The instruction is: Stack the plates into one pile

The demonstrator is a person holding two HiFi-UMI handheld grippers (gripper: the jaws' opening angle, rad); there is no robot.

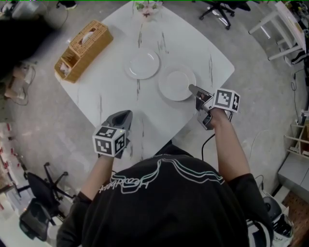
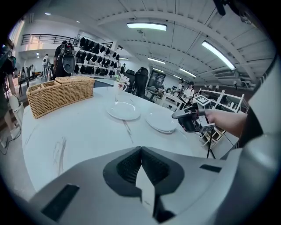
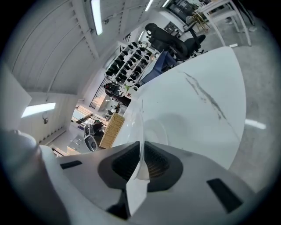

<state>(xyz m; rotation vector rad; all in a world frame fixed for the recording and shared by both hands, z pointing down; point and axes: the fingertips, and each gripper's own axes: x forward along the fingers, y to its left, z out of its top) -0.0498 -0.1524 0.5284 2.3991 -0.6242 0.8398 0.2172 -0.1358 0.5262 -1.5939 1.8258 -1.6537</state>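
Two white plates lie side by side on the white marble table (image 1: 111, 91). The left plate (image 1: 141, 64) (image 2: 123, 110) lies free. My right gripper (image 1: 192, 89) (image 3: 141, 147) is shut on the near right rim of the right plate (image 1: 176, 83) (image 2: 160, 121) (image 3: 154, 128); in the right gripper view that rim runs edge-on between the jaws. The left gripper view shows this plate low over or on the table. My left gripper (image 1: 125, 115) (image 2: 141, 151) hovers over the near part of the table, shut and holding nothing, well short of both plates.
A wicker basket (image 1: 83, 50) (image 2: 59, 94) stands at the table's far left. A vase with flowers (image 1: 147, 9) (image 2: 120, 88) sits at the far edge. The table's right edge is just beside my right gripper. Office chairs (image 1: 219, 12) stand on the floor around.
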